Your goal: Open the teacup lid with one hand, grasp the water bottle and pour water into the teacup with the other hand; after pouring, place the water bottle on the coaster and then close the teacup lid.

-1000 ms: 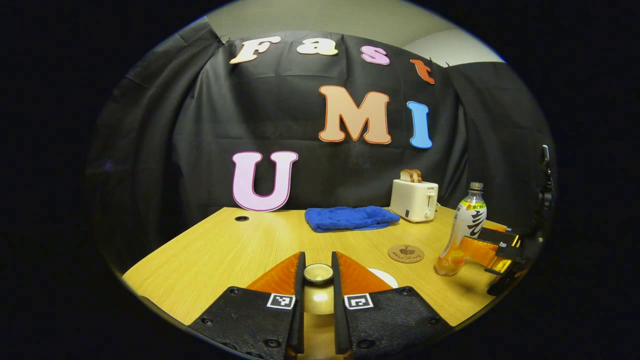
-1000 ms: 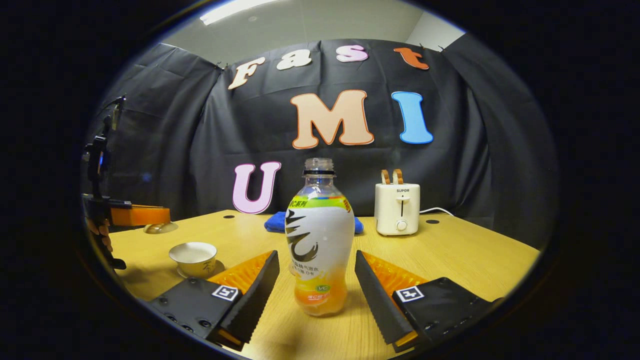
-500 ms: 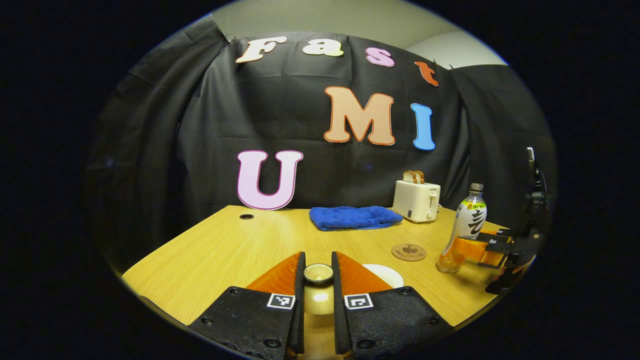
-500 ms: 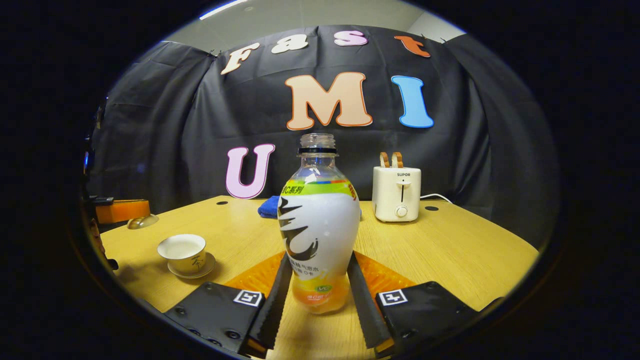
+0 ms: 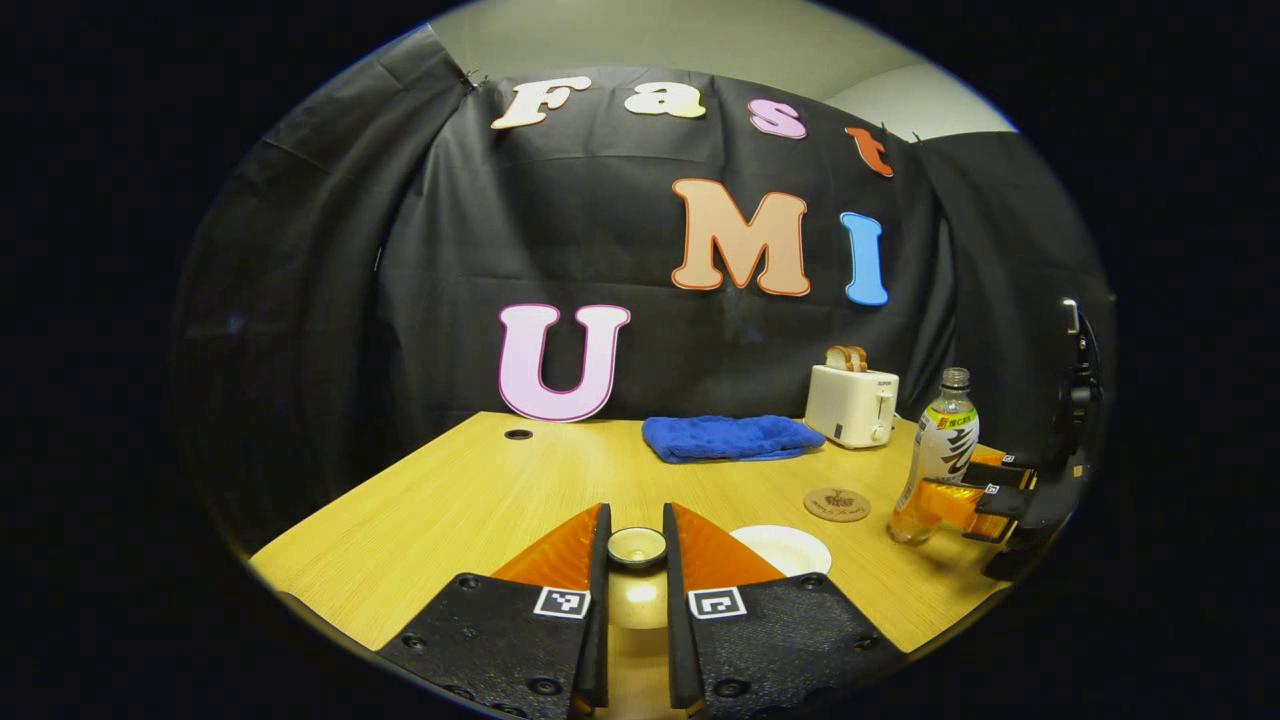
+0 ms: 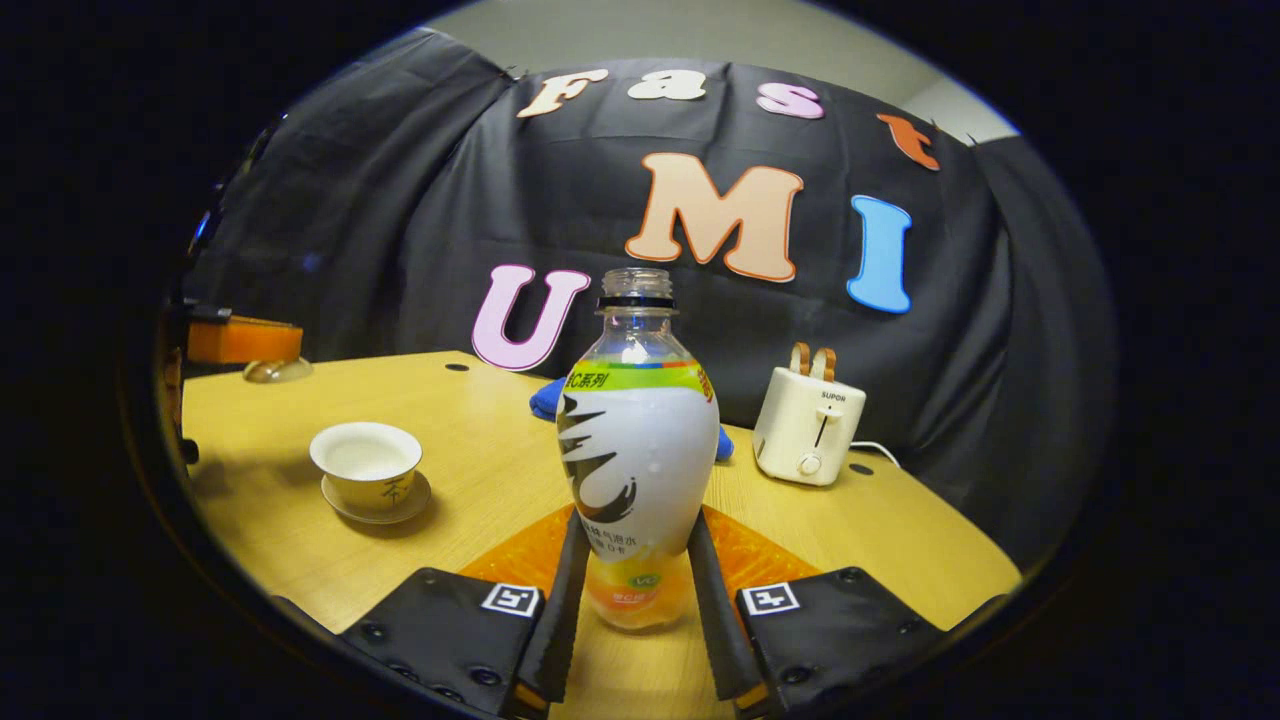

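Left claw (image 5: 636,570): I have it pinching the lid (image 5: 637,546) by its knob, held up off the cup so the mouth is free for pouring.

Right claw (image 6: 630,610): pressed onto the lower body of the bottle (image 6: 636,450), which is upright and uncapped; gripped low, I judge, to leave room for tipping.

Cup (image 6: 365,466): open, on its saucer on the counter (image 6: 480,470), left of the bottle and well apart.

Coaster (image 5: 837,504): bare, between cup and bottle, awaiting the bottle.

Toaster (image 6: 808,428) and blue cloth (image 5: 730,438): at the back, clear of the work.
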The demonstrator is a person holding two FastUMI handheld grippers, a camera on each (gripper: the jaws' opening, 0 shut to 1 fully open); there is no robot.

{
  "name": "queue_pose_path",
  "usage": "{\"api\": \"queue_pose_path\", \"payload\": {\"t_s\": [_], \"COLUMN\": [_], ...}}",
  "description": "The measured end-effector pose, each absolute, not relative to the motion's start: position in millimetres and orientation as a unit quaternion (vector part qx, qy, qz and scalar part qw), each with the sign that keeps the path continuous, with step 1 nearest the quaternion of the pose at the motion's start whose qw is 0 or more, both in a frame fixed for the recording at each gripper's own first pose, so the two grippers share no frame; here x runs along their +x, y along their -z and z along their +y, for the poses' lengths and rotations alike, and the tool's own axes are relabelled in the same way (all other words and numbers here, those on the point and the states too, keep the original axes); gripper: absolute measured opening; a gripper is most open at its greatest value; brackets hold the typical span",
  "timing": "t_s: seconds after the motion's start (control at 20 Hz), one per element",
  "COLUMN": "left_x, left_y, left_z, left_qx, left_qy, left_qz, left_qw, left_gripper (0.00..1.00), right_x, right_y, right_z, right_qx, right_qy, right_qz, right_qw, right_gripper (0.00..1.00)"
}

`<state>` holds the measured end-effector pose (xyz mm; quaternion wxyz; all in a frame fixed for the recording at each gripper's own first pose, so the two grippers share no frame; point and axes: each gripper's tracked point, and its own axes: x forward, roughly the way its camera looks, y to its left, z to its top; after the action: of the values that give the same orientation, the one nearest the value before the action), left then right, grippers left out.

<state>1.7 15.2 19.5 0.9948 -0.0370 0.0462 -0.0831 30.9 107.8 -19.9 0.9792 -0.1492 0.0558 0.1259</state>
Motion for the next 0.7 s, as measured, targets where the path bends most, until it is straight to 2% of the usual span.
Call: {"api": "queue_pose_path", "payload": {"t_s": [0.4,0.7], "left_x": [-1,0], "left_y": [-14,-11], "left_z": [36,45], "left_qx": [-0.034,-0.033], "left_qy": [0.07,0.071], "left_qz": [0.049,0.046], "left_qw": [0.996,0.996], "left_gripper": [0.21,0.21], "right_x": [31,30], "right_y": [17,20], "right_z": [130,149], "right_qx": [-0.347,-0.49], "right_qy": [-0.121,-0.129], "right_qz": [0.02,-0.007], "right_qw": [0.93,0.862], "right_gripper": [0.58,0.58]}}
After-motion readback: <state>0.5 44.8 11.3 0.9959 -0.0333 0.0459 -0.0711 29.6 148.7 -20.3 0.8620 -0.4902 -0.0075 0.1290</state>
